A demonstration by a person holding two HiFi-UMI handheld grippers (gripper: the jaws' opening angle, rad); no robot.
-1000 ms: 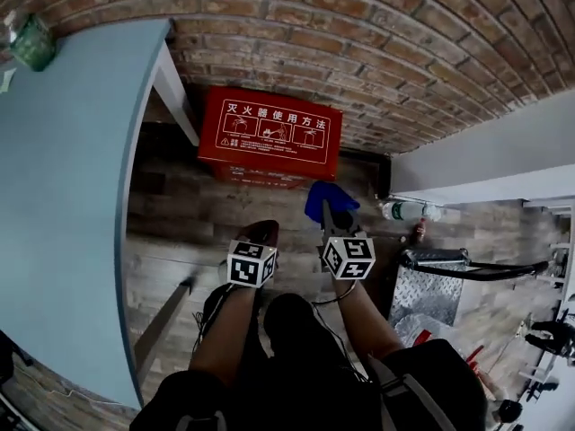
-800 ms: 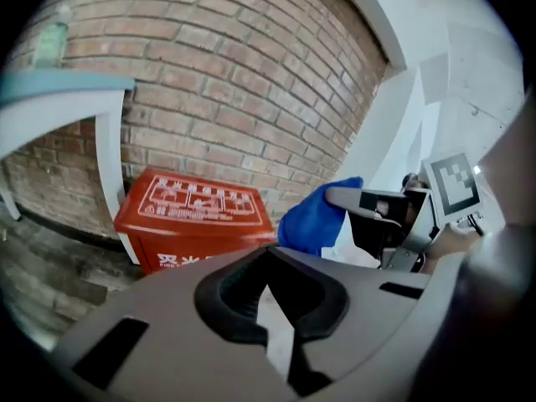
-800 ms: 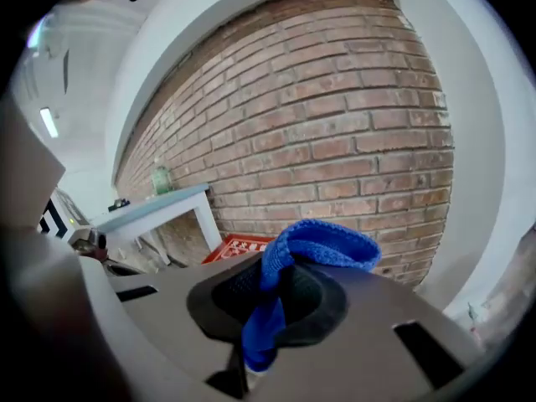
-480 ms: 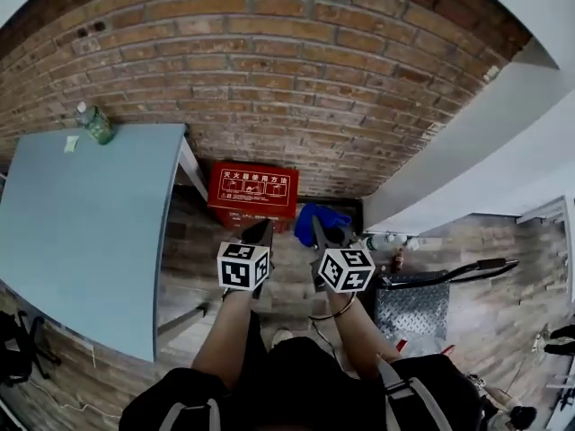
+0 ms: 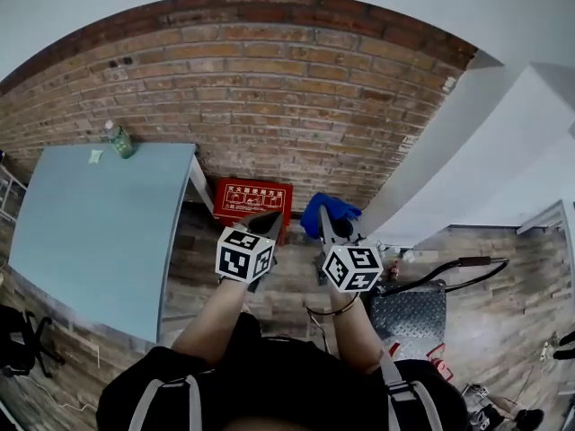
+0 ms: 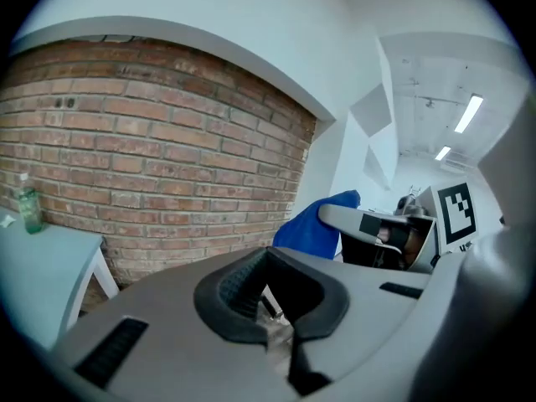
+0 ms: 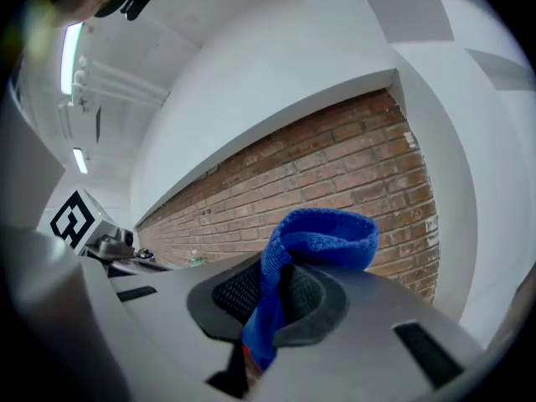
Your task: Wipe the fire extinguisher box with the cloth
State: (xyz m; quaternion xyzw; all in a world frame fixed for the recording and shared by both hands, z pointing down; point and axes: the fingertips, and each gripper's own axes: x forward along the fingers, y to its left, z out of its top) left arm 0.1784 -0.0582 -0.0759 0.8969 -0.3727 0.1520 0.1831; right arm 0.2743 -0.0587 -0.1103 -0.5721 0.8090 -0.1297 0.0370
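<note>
Seen from the head camera, a person stands on a wood-plank floor [image 5: 193, 263] facing a red-brick wall [image 5: 269, 97], a gripper in each hand. The left gripper [image 5: 267, 222] has its jaws drawn together with nothing between them. The right gripper [image 5: 324, 225] is clamped on a blue cloth [image 5: 329, 212], which loops out above the jaws and hangs folded over them. The red fire extinguisher box [image 5: 250, 199], with a white instruction panel on its top, sits on the floor at the foot of the brick wall, just beside the near leg of a pale blue table [image 5: 90, 232]. In the head view the cloth shows just to the right of the box and clear of it, while the left gripper's tip overlaps the box's lower right corner. A green bottle [image 5: 119, 139] stands upright near the table's far corner by the wall, with a small scrap of paper [image 5: 94, 156] lying beside it. To the right the brick ends at a white wall [image 5: 485, 169] that angles out into the room. At its base stands a trolley [image 5: 409, 311] with a ribbed metal deck and a black handle, and small bottles [image 5: 395, 260] lie on the floor near it. The left gripper view looks past the cloth along a white ceiling with strip lights [image 6: 469, 113].
</note>
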